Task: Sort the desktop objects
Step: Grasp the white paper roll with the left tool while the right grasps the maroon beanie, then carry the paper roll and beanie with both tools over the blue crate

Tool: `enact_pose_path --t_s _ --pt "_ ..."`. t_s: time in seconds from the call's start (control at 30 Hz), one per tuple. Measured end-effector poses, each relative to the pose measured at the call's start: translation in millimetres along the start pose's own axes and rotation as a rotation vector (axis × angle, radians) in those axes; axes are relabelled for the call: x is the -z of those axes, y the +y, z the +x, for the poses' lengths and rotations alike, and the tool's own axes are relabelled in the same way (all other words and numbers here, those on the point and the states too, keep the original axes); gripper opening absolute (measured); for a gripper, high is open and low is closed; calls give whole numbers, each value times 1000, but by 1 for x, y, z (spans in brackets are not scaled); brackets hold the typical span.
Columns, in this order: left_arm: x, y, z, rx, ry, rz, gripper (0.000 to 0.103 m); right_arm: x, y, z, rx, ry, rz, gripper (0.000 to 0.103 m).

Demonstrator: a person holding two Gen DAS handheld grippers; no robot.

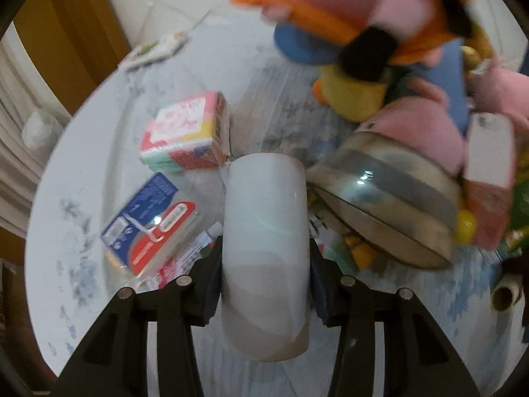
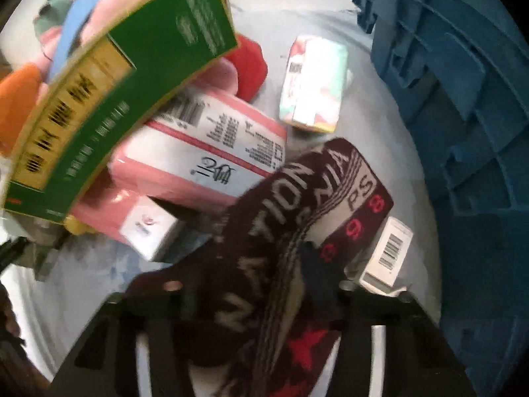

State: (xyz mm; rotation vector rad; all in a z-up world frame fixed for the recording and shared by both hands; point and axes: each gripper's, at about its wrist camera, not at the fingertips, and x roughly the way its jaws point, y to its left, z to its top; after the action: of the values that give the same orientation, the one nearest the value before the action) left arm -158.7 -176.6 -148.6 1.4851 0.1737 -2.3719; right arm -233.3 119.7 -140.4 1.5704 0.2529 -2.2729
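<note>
Gripping a white cylindrical roll [image 1: 266,258] from both flanks, the left gripper [image 1: 264,284] had its pads pressed on the roll's sides, so the pickup stage of sorting looked in hand. The right gripper [image 2: 264,281] was clamped on a dark maroon knitted cloth [image 2: 291,231] with pale lettering, bunched between its fingers.

The likely next move was a lift clear of the clutter and a carry to the blue crate [image 2: 463,115] at the right camera's two o'clock.

Around the roll lay a tissue pack [image 1: 185,132] at eleven o'clock, a blue and red blister pack [image 1: 152,221] at nine, and a metal bowl [image 1: 386,198] on its side at two, touching or nearly so. Plush toys [image 1: 363,16] crowded twelve to one. By the cloth, a pink package [image 2: 198,155] and a tilted green box [image 2: 115,99] sat at ten and eleven; the draping cloth might snag them.
</note>
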Motion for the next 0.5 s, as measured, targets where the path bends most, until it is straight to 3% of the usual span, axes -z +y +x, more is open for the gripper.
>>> enact_pose_path --t_s 0.1,0.33,0.43,0.5 --pt "9 -5 -30 -2 -65 29 45 3 0 -22 -24 -45 -1 18" --pt "25 -24 -99 95 -186 67 45 25 10 -78 -66 -133 -52 12" --pt "38 -41 -130 132 -233 98 45 41 15 -103 -90 -207 -77 2" --pt "45 -51 -144 150 -254 113 45 48 19 -128 -101 -266 -107 1"
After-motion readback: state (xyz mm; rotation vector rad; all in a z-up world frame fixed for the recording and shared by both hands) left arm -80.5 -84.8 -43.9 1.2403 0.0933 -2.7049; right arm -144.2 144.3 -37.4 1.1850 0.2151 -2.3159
